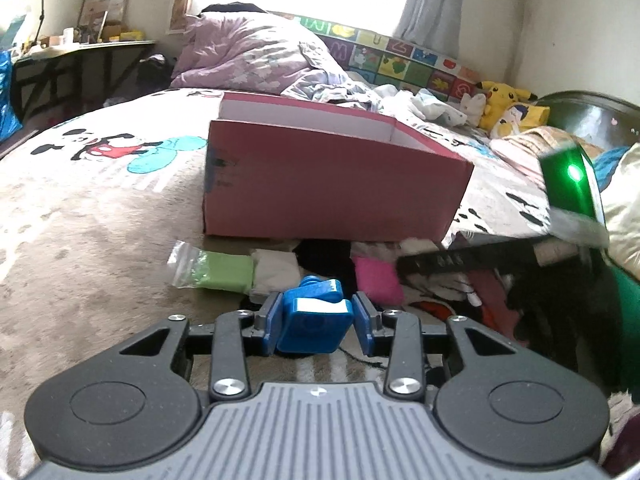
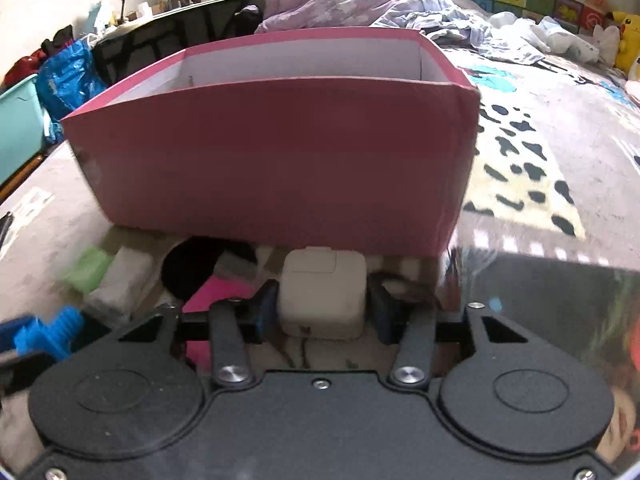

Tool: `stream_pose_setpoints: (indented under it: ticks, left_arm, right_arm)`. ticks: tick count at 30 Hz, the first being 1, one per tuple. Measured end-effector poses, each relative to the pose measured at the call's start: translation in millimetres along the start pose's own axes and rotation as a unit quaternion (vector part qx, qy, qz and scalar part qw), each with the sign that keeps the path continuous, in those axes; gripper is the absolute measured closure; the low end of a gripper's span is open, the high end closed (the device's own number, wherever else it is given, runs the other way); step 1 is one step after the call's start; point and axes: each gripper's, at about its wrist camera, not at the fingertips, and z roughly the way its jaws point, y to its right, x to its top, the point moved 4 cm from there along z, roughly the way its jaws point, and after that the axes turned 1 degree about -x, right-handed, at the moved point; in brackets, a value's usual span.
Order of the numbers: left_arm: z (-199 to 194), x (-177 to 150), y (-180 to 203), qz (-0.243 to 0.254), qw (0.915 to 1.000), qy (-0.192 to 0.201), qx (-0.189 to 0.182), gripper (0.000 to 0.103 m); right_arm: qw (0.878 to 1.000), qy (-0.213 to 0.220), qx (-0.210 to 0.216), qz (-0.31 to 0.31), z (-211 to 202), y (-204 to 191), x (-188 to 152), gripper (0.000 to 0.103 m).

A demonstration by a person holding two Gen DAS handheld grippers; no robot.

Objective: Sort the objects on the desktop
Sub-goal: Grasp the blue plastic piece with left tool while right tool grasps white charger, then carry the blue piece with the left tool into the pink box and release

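Left gripper [image 1: 318, 322]: you are clamping it tight on the blue clip [image 1: 314, 322]; the clip is sitting crooked between the blue pads, upper end leaning toward the red box [image 1: 336, 184].
Right gripper [image 2: 322, 310]: you are straddling the white charger block [image 2: 323, 294], which is lying on the bed just before the box's near wall. The jaws are narrowed almost to its sides; whether the pads are already pressing, I cannot tell.
Red box: it is standing open-topped on the bed [image 1: 80, 216], straight ahead of both grippers, white inside, nothing visible in it from these angles.
Step in hand: judging by the layout, you are carrying the clip boxward while securing the charger.
Doing it well, left: you are needing height over the near wall before releasing; the skewed clip may twist out, so be opening only once above the cavity.
Doing it well, right: be squeezing on the flat sides, centred, then lifting straight.
Leftovers: green packet [image 1: 224, 270] and pink packet [image 1: 378, 280] are waiting in the clutter before the box.
Risk: the two grippers are working close together; be staggering the drops.
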Motion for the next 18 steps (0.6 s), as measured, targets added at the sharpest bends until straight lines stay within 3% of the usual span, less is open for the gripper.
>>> stream_pose_setpoints:
  ticks: [10,18]
  left_arm:
    - [-21,22,-6,-0.017,0.9998,0.003,0.005,0.067]
    - [-31,75,-4,0.010,0.9995,0.030,0.010,0.067]
  right_arm:
    - [1.000,0.007,0.017,-0.006,-31,0,-39,0.056]
    - [0.998,0.021,0.009,-0.061,-27,-10,-44,0.056]
